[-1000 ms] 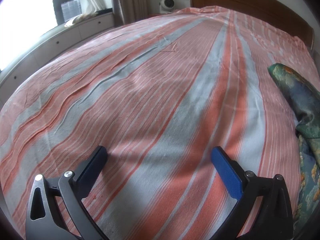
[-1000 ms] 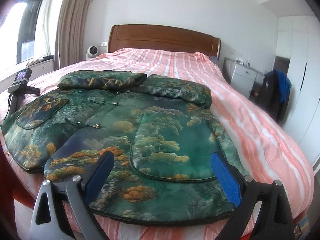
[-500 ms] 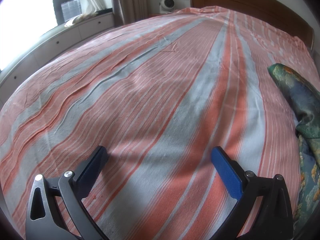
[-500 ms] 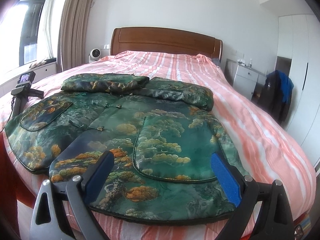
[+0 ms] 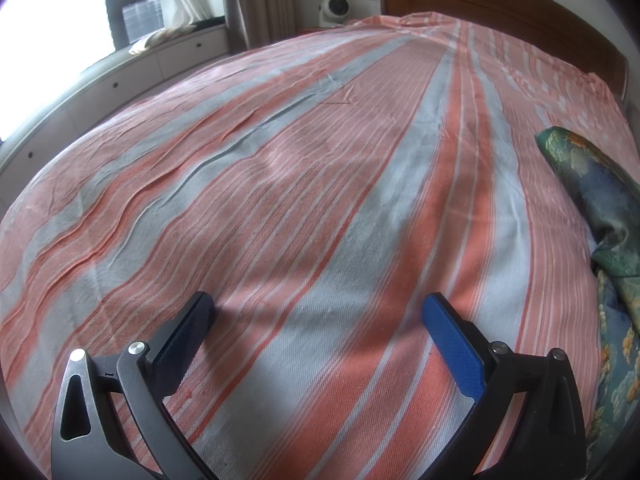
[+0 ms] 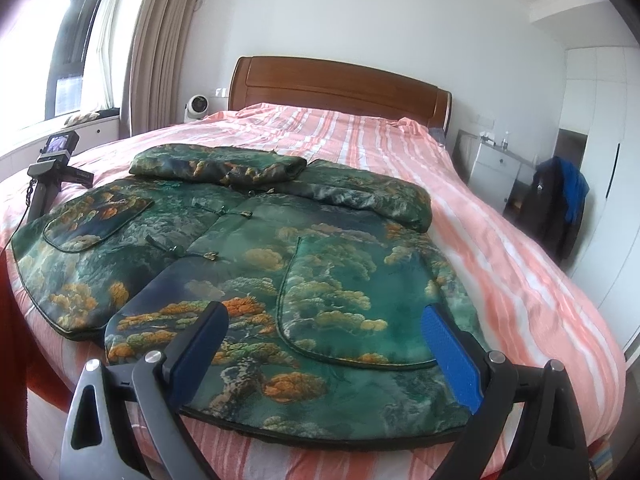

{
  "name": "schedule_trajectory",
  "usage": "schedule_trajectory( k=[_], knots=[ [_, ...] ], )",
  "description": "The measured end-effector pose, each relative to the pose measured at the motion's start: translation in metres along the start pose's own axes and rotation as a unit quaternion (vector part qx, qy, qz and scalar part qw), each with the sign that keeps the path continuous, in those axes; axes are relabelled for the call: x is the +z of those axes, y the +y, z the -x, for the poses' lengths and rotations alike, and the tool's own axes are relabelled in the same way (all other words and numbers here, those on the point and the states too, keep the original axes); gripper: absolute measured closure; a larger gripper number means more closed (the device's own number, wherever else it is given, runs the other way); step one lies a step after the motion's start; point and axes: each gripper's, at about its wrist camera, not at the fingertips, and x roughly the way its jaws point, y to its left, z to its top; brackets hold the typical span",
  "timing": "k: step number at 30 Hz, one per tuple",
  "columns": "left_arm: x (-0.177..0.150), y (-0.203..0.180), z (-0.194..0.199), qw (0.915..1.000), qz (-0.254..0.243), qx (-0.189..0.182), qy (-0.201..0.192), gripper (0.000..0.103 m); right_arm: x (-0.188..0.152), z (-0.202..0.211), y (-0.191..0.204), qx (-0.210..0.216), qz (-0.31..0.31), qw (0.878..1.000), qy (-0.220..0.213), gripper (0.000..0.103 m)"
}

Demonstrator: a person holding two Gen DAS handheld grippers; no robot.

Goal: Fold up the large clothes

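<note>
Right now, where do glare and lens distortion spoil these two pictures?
Left wrist view: the bright window is blown out white; the striped pink bedsheet bulges. Right wrist view: the white wardrobe bends at the edge.

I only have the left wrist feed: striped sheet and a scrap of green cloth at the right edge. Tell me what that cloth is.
Observer: It is a green patterned jacket, spread flat on the striped bedsheet with its front up.
Operator: Report the sleeves.
Observer: Both sleeves are already folded across the top, near the collar.
Operator: Give me the right gripper.
Observer: The right gripper is open over the jacket's near hem, holding nothing.
Operator: Locate mine.
Observer: Your left gripper, open, is at the jacket's left edge.
</note>
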Motion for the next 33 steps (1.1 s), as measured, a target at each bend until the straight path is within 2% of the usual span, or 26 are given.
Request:
schedule_trajectory(
  k=[12, 20, 22, 23, 24, 25, 27, 28, 29, 30, 31, 32, 33],
  knots=[
    [0.0, 0.0, 0.0, 1.0, 0.0, -0.001, 0.0, 0.0, 0.0, -0.012, -0.006, -0.004, -0.024, 1.0, 0.02, 0.007],
    [-0.003, 0.0, 0.002, 1.0, -0.002, 0.001, 0.001, 0.0, 0.0, -0.009, -0.036, -0.039, -0.072, 0.996, 0.032, 0.007],
    [0.002, 0.001, 0.002, 0.9998, -0.006, -0.007, 0.02, 0.0, 0.001, -0.011, -0.044, -0.04, -0.089, 0.995, 0.038, 0.007],
    [0.005, 0.003, 0.006, 0.9986, -0.017, -0.021, 0.046, 0.001, 0.004, -0.012, -0.052, -0.04, -0.101, 0.993, 0.04, 0.007],
    [0.008, 0.005, 0.011, 0.9972, -0.021, -0.036, 0.062, 0.003, 0.006, -0.012, -0.058, -0.038, -0.108, 0.993, 0.04, 0.007],
    [0.009, 0.009, 0.021, 0.9952, -0.023, -0.06, 0.073, 0.012, 0.01, -0.011, -0.068, -0.035, -0.118, 0.992, 0.041, 0.007],
    [0.006, 0.019, 0.057, 0.9854, -0.03, -0.147, 0.08, 0.015, 0.02, -0.006, -0.095, -0.027, -0.139, 0.989, 0.039, 0.007],
    [0.002, 0.022, 0.074, 0.9788, -0.036, -0.185, 0.081, 0.01, 0.024, -0.005, -0.11, -0.02, -0.148, 0.988, 0.043, 0.007],
    [-0.008, 0.022, 0.098, 0.9678, -0.051, -0.23, 0.088, 0.006, 0.028, -0.006, -0.127, -0.008, -0.155, 0.986, 0.059, 0.007],
    [-0.019, 0.02, 0.114, 0.9583, -0.068, -0.26, 0.097, 0.001, 0.029, -0.009, -0.14, 0.005, -0.159, 0.984, 0.076, 0.007],
    [-0.031, 0.016, 0.126, 0.9497, -0.086, -0.281, 0.109, 0.001, 0.028, -0.015, -0.152, 0.026, -0.164, 0.981, 0.103, 0.007],
    [-0.047, 0.009, 0.138, 0.9407, -0.111, -0.296, 0.124, 0.001, 0.025, -0.019, -0.159, 0.042, -0.167, 0.977, 0.122, 0.007],
    [-0.064, 0.002, 0.146, 0.9355, -0.13, -0.299, 0.137, 0.001, 0.019, -0.027, -0.167, 0.069, -0.174, 0.97, 0.153, 0.007]
  ],
)
